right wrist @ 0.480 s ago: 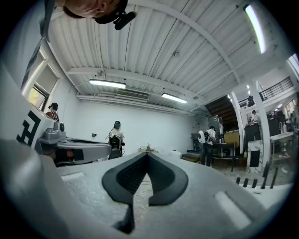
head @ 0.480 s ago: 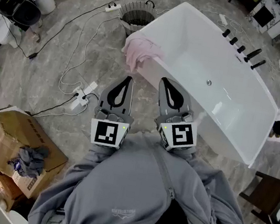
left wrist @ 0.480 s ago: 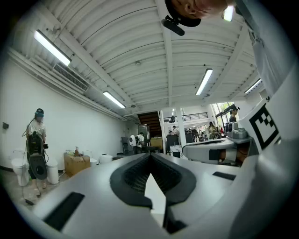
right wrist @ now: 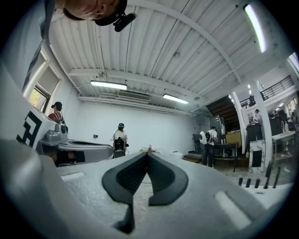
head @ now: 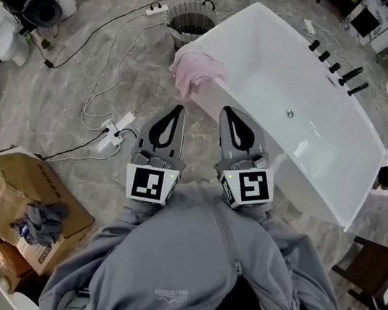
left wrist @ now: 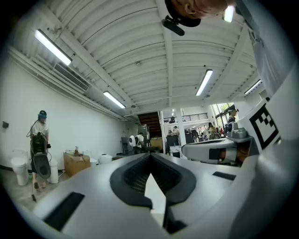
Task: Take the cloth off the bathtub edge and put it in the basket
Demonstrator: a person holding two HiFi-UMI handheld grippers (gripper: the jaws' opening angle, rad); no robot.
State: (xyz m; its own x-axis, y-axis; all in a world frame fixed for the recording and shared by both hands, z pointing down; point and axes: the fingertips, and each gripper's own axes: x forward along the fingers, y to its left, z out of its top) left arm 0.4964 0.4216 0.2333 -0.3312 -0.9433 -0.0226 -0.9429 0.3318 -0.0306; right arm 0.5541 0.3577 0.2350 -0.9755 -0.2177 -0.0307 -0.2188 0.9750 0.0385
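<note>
A pink cloth (head: 195, 68) hangs over the near left corner of the white bathtub (head: 306, 144). Behind that corner stands a wire basket (head: 190, 22) on the floor. My left gripper (head: 179, 110) is held close to the body, shut and empty, its tip a short way below the cloth. Beside it my right gripper (head: 228, 112) is also shut with nothing in it, over the tub's near wall. Both gripper views point level across the room; in them the left gripper (left wrist: 149, 156) and the right gripper (right wrist: 146, 156) have their jaws together, and neither cloth nor basket appears.
White cables and a power strip (head: 114, 136) lie on the marble floor left of the grippers. An open cardboard box (head: 27, 207) with a grey rag sits at lower left. Black taps (head: 337, 70) line the tub's far rim. People stand across the room (right wrist: 120, 137).
Both grippers stay as they were. At the upper left a person with dark equipment has shifted a little towards the frame's edge.
</note>
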